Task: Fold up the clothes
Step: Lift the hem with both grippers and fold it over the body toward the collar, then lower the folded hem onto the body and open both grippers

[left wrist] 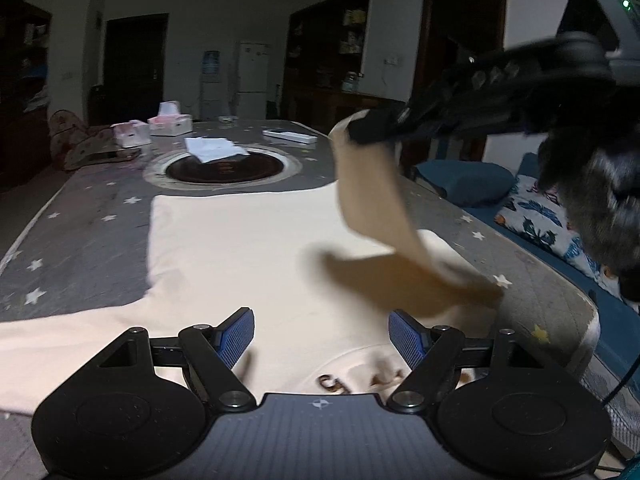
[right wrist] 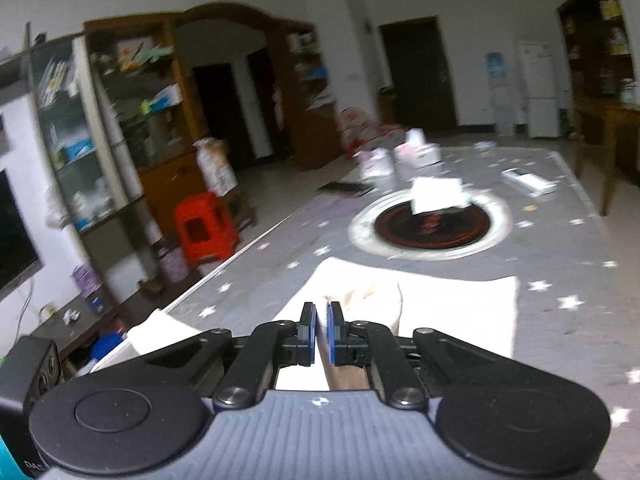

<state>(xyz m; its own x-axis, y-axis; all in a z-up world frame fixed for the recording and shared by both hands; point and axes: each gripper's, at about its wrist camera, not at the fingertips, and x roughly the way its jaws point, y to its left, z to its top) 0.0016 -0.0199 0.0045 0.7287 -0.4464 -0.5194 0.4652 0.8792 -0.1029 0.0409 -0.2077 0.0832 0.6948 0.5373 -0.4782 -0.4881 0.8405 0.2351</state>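
A cream shirt (left wrist: 240,248) lies flat on the grey star-print tablecloth (left wrist: 88,240), its collar with brown lettering nearest me. My left gripper (left wrist: 322,336) hovers open low over the collar end, nothing between its blue pads (left wrist: 236,336). My right gripper (left wrist: 360,128) comes in from the upper right, shut on the end of the shirt's right sleeve (left wrist: 372,192), which hangs lifted and casts a shadow on the shirt. In the right wrist view the right gripper (right wrist: 321,332) is shut with cream sleeve cloth (right wrist: 376,300) pinched between its pads, above the flat shirt (right wrist: 460,304).
A round dark inset (left wrist: 226,168) sits mid-table with white folded paper (left wrist: 214,148) on its rim. Tissue boxes (left wrist: 170,122) and a flat white box (left wrist: 290,136) lie farther back. A blue couch with pillows (left wrist: 532,220) flanks the table's right edge. A red stool (right wrist: 204,224) stands left.
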